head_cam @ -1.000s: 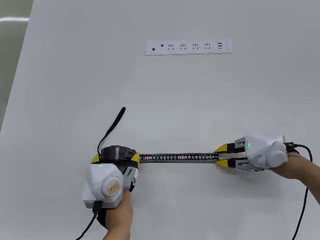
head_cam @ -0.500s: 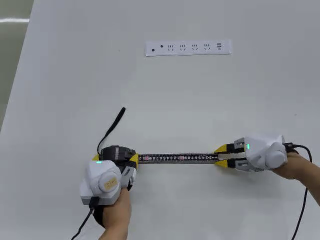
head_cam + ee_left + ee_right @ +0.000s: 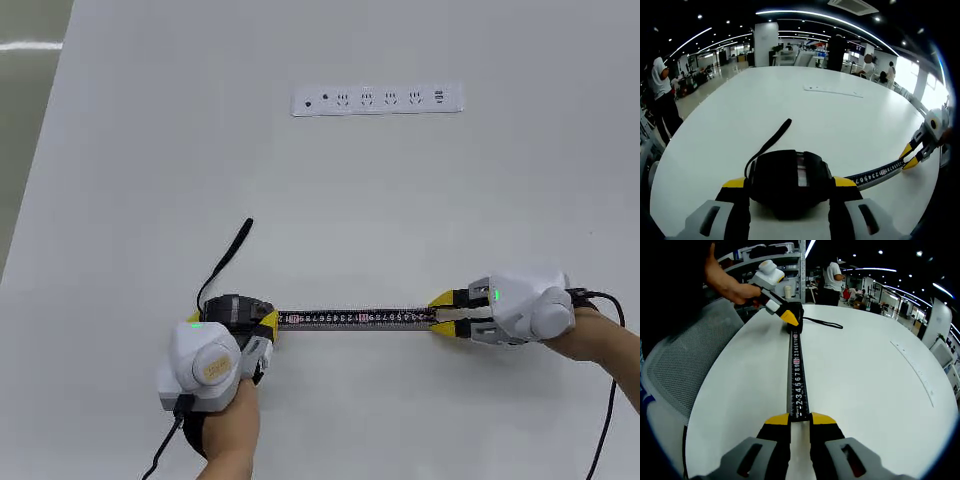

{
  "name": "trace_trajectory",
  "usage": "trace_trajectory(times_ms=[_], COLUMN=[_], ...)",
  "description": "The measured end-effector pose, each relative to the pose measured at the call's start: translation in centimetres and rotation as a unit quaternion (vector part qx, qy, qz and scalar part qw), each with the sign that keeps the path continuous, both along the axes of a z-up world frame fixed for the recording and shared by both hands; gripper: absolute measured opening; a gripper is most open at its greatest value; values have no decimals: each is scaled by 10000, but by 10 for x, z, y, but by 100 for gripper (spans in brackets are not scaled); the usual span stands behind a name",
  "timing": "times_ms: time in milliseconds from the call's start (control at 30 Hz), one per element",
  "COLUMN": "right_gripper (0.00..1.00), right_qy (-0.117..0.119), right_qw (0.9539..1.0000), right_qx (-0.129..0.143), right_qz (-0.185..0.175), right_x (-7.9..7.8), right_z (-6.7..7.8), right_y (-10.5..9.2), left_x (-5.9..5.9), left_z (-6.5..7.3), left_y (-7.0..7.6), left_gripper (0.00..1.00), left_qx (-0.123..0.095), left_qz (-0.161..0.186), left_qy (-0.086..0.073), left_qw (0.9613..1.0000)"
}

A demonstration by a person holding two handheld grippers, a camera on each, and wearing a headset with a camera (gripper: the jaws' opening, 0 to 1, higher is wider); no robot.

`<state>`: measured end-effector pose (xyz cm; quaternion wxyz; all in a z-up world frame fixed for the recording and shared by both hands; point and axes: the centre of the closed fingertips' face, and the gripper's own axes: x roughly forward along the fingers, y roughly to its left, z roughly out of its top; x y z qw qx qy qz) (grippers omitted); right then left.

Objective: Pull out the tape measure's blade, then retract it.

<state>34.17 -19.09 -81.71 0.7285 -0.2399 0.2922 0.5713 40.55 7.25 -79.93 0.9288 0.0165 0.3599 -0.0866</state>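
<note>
Head view gives us the tape measure (image 3: pixel 237 308) on the white desk (image 3: pixel 400 200), its blade (image 3: pixel 355 318) stretched flat left to right across our front. On the left gripper (image 3: pixel 232 320) the fingers close on the tape measure from the near side, pointing away from us. On the right gripper (image 3: pixel 442 312) the fingers point left and pinch the blade's end, its hook seemingly hidden between them.

Head view high above table (image 3: pixel 400 200); both gripper views low, sharing the blade (image 3: pixel 797 375).
</note>
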Motion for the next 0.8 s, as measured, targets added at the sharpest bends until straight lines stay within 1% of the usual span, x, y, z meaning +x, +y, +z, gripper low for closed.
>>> trace_trajectory(times_ms=[200, 600, 667, 800], right_gripper=[12, 12, 12, 12], right_qy=[-35, -42, -62, -60], right_qw=[10000, 9999, 9999, 9997], right_qx=[13, 159, 129, 216], right_qz=[3, 54, 76, 55], right_x=[1, 5, 6, 7], right_z=[1, 2, 2, 4], right_y=[4, 22, 25, 31], left_x=[0, 0, 0, 0], left_z=[1, 1, 1, 2], left_y=[0, 0, 1, 1], left_gripper=[60, 60, 60, 60], left_qx=[-42, -106, -116, -156], left_qz=[3, 11, 15, 40], left_qy=[-10, 7, 11, 20], left_qw=[10000, 9999, 9999, 9999])
